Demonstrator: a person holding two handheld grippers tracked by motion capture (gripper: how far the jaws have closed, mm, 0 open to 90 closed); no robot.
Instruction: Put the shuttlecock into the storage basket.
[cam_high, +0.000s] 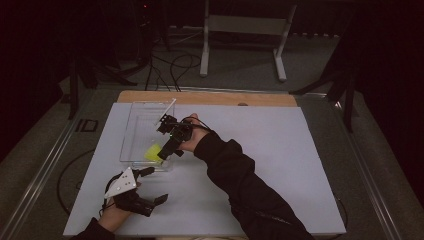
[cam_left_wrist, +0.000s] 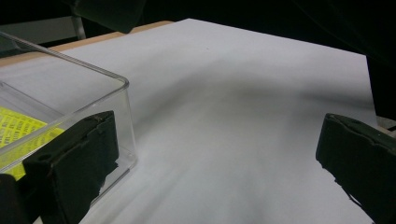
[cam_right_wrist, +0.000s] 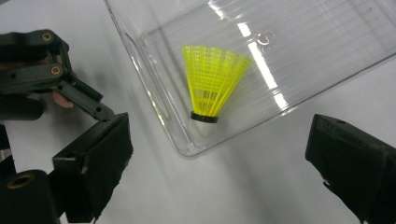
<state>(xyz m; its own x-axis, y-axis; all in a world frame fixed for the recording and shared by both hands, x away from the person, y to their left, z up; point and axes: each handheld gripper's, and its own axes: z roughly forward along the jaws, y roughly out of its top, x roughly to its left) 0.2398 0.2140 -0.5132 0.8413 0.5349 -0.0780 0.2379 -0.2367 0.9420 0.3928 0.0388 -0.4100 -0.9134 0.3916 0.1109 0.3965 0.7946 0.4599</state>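
Note:
A yellow shuttlecock (cam_high: 153, 152) (cam_right_wrist: 212, 84) lies on its side in the near corner of a clear plastic box (cam_high: 135, 125) (cam_right_wrist: 327, 51), its white cork toward the corner. My right gripper (cam_high: 162, 140) (cam_right_wrist: 224, 140) hovers above that corner, open wide with nothing between its jaws. My left gripper (cam_high: 154, 185) (cam_left_wrist: 219, 149) rests on the white board just in front of the box, also open and holding nothing. Its left jaw sits beside the box's corner wall (cam_left_wrist: 112, 93), and the shuttlecock (cam_left_wrist: 18, 130) shows yellow through that wall. The left gripper (cam_right_wrist: 46, 74) also appears beside the box in the right gripper view.
The box stands on a white board (cam_high: 280, 150) that covers a wooden table (cam_high: 210, 97). A person's dark sleeve (cam_high: 240, 185) crosses the board from the bottom. On the floor beyond the table stand a white frame (cam_high: 245, 35) and cables (cam_high: 175, 65).

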